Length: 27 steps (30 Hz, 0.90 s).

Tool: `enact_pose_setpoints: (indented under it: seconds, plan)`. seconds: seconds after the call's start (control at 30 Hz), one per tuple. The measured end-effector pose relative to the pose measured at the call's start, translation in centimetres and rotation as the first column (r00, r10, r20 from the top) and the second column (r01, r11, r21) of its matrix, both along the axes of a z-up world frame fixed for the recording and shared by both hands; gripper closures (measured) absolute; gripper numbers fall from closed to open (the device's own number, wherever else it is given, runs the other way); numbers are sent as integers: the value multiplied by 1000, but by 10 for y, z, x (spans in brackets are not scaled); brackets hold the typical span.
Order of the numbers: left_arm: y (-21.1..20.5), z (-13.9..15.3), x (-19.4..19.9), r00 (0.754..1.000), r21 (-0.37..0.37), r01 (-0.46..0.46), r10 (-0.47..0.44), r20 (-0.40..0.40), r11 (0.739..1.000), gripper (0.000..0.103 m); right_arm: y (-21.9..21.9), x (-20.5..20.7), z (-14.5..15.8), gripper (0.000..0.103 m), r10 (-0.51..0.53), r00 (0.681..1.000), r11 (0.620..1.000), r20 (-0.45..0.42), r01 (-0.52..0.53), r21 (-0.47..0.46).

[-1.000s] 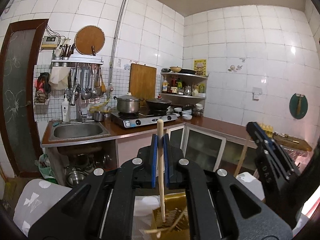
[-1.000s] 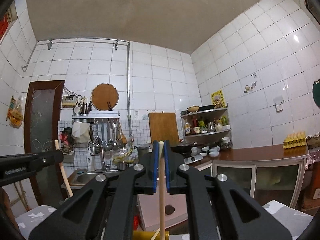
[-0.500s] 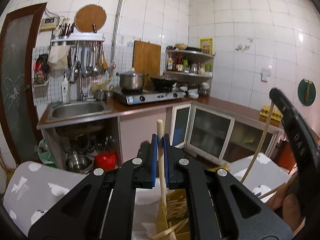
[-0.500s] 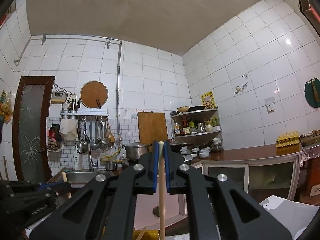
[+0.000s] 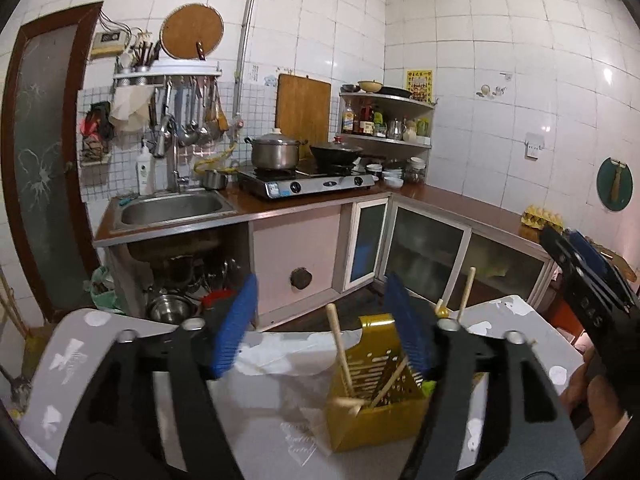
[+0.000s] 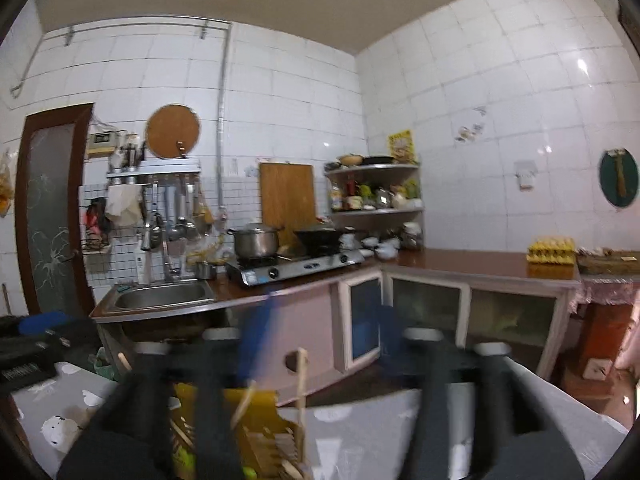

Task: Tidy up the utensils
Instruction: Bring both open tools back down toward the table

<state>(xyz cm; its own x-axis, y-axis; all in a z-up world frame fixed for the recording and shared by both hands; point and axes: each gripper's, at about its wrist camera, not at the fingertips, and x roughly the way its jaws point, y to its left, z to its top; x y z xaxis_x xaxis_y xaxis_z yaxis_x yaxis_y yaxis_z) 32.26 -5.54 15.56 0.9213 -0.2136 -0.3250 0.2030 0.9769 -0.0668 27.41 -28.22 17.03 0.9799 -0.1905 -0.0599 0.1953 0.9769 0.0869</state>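
Observation:
A yellow slotted utensil holder (image 5: 372, 428) stands on the grey-clothed table (image 5: 72, 360). My left gripper (image 5: 320, 326) hangs just above and behind it. Its jaws are opening, and nothing is pressed between the blue pads (image 5: 234, 328). A wooden stick (image 5: 339, 344) stands loose in the holder, and a second stick (image 5: 466, 292) rises behind it. The right gripper (image 5: 592, 292) shows at the right edge with a hand (image 5: 588, 396) below it. In the blurred right wrist view my right gripper (image 6: 324, 340) is opening too. A wooden stick (image 6: 302, 384) stands free in the holder (image 6: 266, 412) between its jaws.
A white plastic sheet (image 5: 280, 360) lies on the table beside the holder. Beyond the table are the sink (image 5: 172, 208), a stove (image 5: 304, 184) with a pot and a wok, glass-door cabinets (image 5: 424, 256) and an egg tray (image 5: 542, 216) on the counter.
Both grippers went from shut on a wooden stick to open, and the sticks now stand in the yellow holder. Both views have dropped lower, toward the table.

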Motion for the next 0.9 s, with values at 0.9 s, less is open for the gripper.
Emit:
enact_pose_setpoints:
  seconds: [0.9]
  plan:
    - [79,-132,-134,958,75,-82,100,-270,994,5,38,-132,-182,14,161,770,986,-618,-153,66]
